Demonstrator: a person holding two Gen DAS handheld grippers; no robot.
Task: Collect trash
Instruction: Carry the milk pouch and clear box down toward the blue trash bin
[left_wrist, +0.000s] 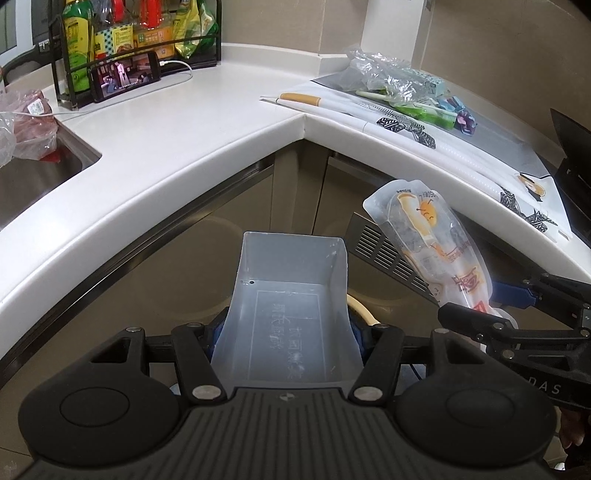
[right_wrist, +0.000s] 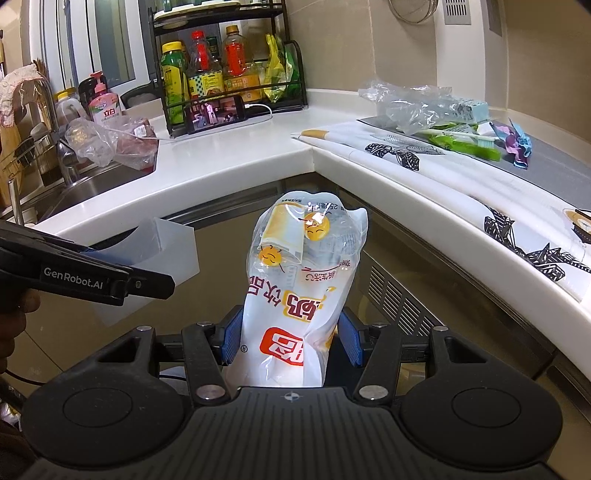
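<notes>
White countertop (right_wrist: 236, 155) wraps around a kitchen corner, with beige cabinet doors below it. At the far left a steel sink (right_wrist: 92, 188) is set into the counter, and a clear plastic bag of red meat (right_wrist: 129, 146) rests on its rim. Behind it, a black wire rack (right_wrist: 229, 81) holds bottles and packets, and a phone (right_wrist: 216, 112) with a lit screen leans against the rack, a white cable plugged into it. Below the counter edge, the left gripper (left_wrist: 286, 332) clamps a translucent grey plastic bin (left_wrist: 286, 306), open side up, its blue pads pressing on both walls. Just to the right of the bin, the right gripper (right_wrist: 291, 341) is closed on the lower part of a white and clear snack bag (right_wrist: 299, 280) printed with yellow smiling faces; the bag stands upright between the blue pads, beside the bin and not inside it. On the right stretch of counter, a patterned mat (right_wrist: 424, 162) carries more litter: crumpled clear plastic wrap (right_wrist: 410, 107), a green wrapper (right_wrist: 465, 142) and a small purple and blue wrapper (right_wrist: 517, 144).
</notes>
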